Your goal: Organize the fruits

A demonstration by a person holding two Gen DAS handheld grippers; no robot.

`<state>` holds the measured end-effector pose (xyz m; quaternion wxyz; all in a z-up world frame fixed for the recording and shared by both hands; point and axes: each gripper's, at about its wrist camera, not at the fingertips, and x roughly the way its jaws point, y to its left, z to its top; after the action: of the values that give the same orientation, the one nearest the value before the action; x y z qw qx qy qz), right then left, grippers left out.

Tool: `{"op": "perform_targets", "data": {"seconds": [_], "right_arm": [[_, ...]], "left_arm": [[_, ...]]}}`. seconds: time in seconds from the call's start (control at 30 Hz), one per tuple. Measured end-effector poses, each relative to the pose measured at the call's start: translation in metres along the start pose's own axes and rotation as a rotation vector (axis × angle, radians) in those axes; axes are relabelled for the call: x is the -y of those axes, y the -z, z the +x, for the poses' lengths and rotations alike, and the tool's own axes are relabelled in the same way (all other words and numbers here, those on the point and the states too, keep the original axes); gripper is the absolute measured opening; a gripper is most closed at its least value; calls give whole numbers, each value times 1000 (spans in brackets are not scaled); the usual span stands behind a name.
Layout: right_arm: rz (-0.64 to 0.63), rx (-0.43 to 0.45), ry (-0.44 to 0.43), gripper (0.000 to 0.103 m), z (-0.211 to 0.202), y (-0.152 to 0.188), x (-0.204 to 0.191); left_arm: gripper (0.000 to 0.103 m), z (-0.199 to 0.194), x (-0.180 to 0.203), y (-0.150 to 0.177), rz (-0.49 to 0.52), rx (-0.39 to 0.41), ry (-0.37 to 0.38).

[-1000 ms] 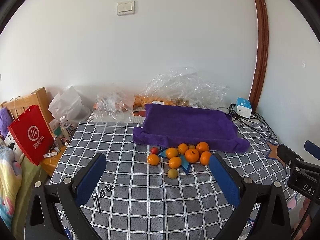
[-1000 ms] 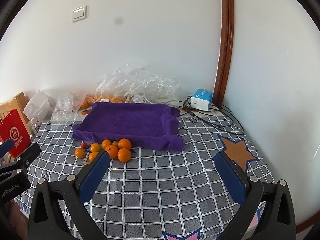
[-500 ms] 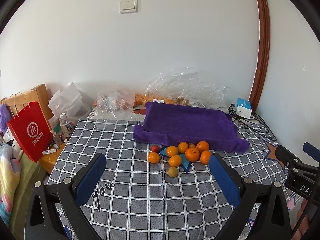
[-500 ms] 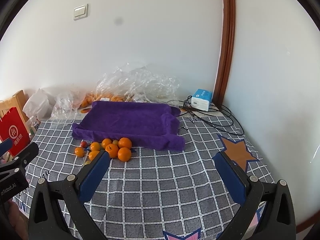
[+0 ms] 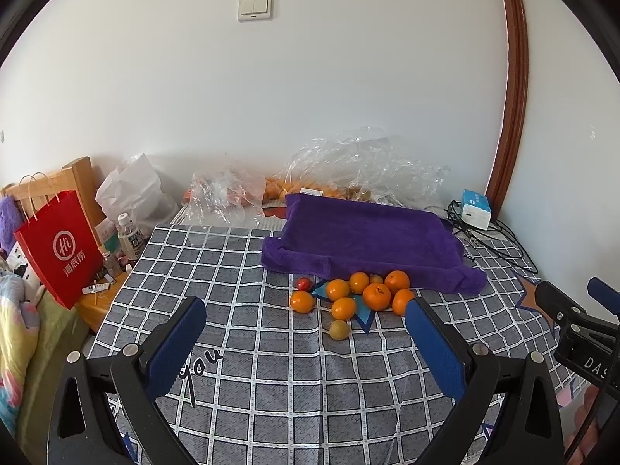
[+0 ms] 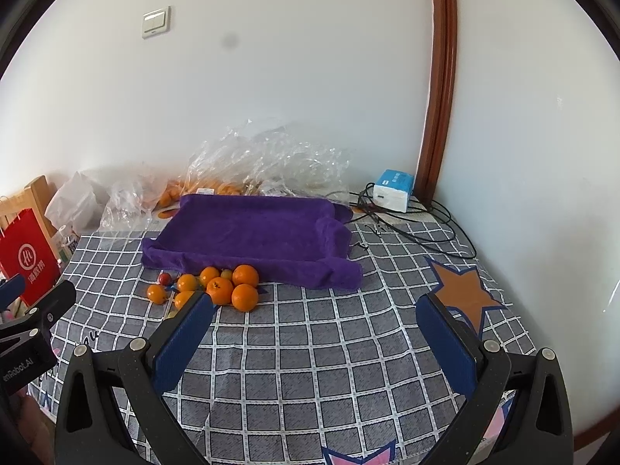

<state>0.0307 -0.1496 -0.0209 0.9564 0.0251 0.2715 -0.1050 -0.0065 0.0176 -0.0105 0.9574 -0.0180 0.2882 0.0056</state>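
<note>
Several oranges (image 5: 376, 296) lie in a cluster on the checked tablecloth, just in front of a purple towel tray (image 5: 368, 232). A small red fruit (image 5: 304, 283) sits at the cluster's left and a yellowish fruit (image 5: 339, 329) at its near side. My left gripper (image 5: 306, 333) hangs open above the cloth, short of the fruits, nothing between its blue pads. In the right wrist view the oranges (image 6: 244, 297) lie ahead to the left, before the purple tray (image 6: 252, 228). My right gripper (image 6: 316, 325) is open and empty, right of the cluster.
Crumpled clear plastic bags (image 5: 360, 162) with more fruit lie against the wall behind the tray. A blue-white box (image 5: 476, 209) and black cables (image 6: 418, 224) sit at the back right. A red paper bag (image 5: 58, 248), bottle and white bag stand off the table's left edge.
Both grippers have drifted slightly, the scene shifting a little in both views. Both stay open and the fruits have not moved.
</note>
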Motion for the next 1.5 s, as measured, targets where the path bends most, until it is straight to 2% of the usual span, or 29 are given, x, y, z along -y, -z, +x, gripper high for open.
{"op": "perform_targets", "data": {"seconds": [0.13,0.27,0.47,0.63,0.73,0.83,0.97,1.07,1.17,1.3,1.33,1.4,1.5], "right_arm": [[-8,4,4,103,2,0,-2],[13,10,-34,103,9,5,-3],[-27,6,-33,103,24,13,-11],[-27,-38,-42,103,50,18,-19],[-29,-101,-88,97,71,24,-23],[-46,-132,-89,94,89,32,-28],[-62,-174,-119,85,110,36,-34],[-44,-202,-165,81,128,38,-37],[-33,-216,-203,73,150,42,-40],[-37,-233,-230,65,175,45,-45],[-31,-238,-242,63,181,45,-46],[-25,-248,-247,58,191,45,-47],[-41,-273,-259,53,202,43,-52]], "left_arm": [[103,4,-2,-1,-11,-10,-7],[103,8,-3,2,1,3,-23],[103,28,-6,6,-5,-32,-25],[103,50,-12,9,-7,-65,-39],[103,69,-16,12,-19,-90,-43],[103,88,-18,16,-25,-126,-42],[103,111,-22,20,-24,-163,-58],[94,125,-31,24,-34,-185,-79],[92,137,-39,29,-24,-198,-79],[77,153,-48,39,-26,-240,-99],[74,157,-50,40,-36,-255,-88],[60,163,-56,42,-58,-298,-61],[59,170,-64,44,-73,-316,-25]]}}
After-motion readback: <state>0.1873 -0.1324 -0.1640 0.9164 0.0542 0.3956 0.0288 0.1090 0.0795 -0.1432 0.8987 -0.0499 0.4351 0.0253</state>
